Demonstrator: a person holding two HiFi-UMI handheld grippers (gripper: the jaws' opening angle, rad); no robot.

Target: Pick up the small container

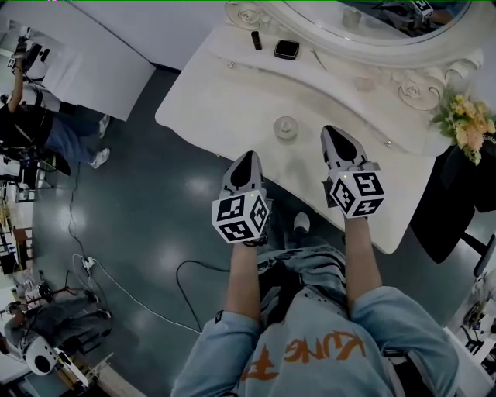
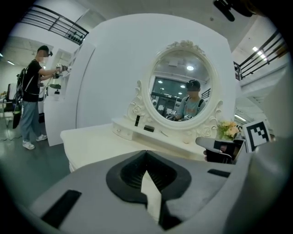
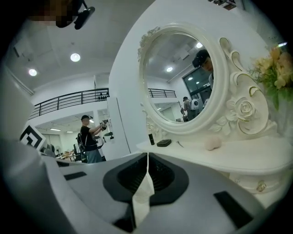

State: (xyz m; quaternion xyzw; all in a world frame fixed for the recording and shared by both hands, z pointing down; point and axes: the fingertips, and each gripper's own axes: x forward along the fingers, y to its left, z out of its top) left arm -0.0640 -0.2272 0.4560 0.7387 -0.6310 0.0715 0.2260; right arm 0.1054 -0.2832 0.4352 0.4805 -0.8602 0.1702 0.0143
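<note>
The small container [image 1: 285, 127] is a round clear jar with a lid, standing on the white dressing table [image 1: 201, 93] near its front edge. My left gripper [image 1: 246, 158] hovers at the front edge, below and left of the jar, jaws shut and empty. My right gripper [image 1: 332, 132] hangs over the tabletop just right of the jar, also shut with nothing in it. In the left gripper view the left gripper [image 2: 146, 151] shows its jaws together; the right gripper [image 3: 147, 154] looks the same in its own view. Neither gripper view shows the jar.
An oval mirror [image 1: 372, 23] rises behind a raised shelf with a black lipstick [image 1: 256, 39], a black case [image 1: 287, 49] and a pale pink sponge [image 3: 212, 144]. Flowers [image 1: 465, 124] stand at the table's right end. A person [image 2: 32, 96] stands far left; cables cross the floor.
</note>
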